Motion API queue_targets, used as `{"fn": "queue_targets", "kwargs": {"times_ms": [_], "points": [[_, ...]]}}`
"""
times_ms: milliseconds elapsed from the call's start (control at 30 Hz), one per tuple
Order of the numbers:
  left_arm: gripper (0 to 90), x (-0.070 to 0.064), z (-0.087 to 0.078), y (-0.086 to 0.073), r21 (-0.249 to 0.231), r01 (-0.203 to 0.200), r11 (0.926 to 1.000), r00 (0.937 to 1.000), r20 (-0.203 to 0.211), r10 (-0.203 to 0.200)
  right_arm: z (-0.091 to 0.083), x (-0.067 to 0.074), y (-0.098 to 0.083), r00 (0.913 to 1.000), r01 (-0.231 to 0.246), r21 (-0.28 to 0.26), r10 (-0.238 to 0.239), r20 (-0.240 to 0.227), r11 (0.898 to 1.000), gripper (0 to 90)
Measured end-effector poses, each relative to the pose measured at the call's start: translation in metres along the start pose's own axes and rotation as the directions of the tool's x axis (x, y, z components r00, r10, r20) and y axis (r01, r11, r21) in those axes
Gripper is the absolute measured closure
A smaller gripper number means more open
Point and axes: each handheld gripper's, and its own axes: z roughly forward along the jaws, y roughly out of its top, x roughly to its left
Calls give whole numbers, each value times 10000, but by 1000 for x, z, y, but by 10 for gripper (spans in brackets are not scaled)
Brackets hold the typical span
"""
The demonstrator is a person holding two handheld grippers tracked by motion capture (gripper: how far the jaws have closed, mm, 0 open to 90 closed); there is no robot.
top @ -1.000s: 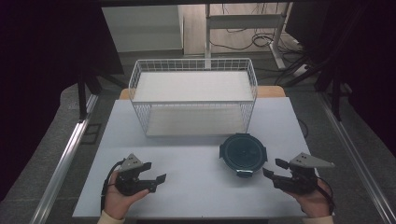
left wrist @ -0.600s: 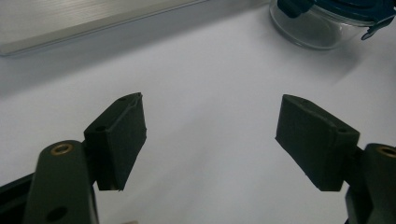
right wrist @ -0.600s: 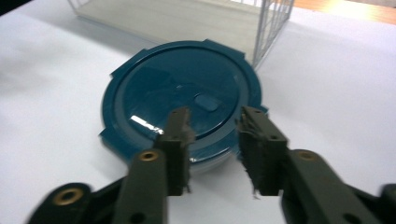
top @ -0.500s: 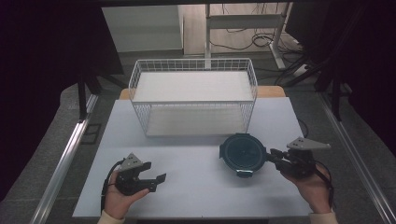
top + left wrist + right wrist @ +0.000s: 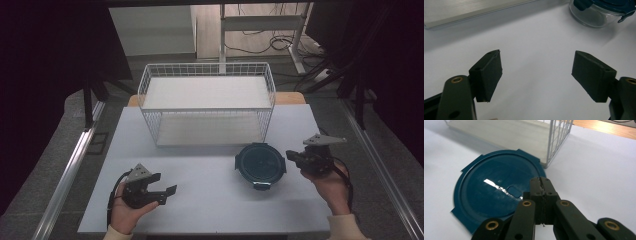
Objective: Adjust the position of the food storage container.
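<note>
A round glass container with a dark teal clip lid (image 5: 260, 164) stands on the white table (image 5: 210, 210), right of centre. My right gripper (image 5: 291, 158) hovers at its right edge, pointing left at it. In the right gripper view its jaws have just been closing, and the gripper (image 5: 541, 183) now has its pads pressed flat together over the rim of the lid (image 5: 494, 195), with nothing seen between them. My left gripper (image 5: 166, 185) is held at the near left, apart from the container. The left gripper (image 5: 536, 72) is open and empty, and the container (image 5: 596, 15) lies far ahead.
A white wire basket (image 5: 207, 100) with a pale board floor stands at the back of the table, just behind the container; its corner (image 5: 559, 142) is close to the lid. Bare table top lies between the two hands. Metal rails run along both table sides.
My right gripper has moved left and slightly up to the container's edge, and its jaws have gone from open to shut. The left hand has kept still.
</note>
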Motion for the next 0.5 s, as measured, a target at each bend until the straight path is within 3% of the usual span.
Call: {"fn": "queue_targets", "kwargs": {"times_ms": [200,500], "points": [[235,2,0,0,9,76,10000,9999,-71,-76,17,-9,14,9995,30,336,-40,305,9994,895],[236,2,0,0,44,153,9999,9998,-91,-153,42,-18,15,9978,125,935,-186,640,9955,896]]}}
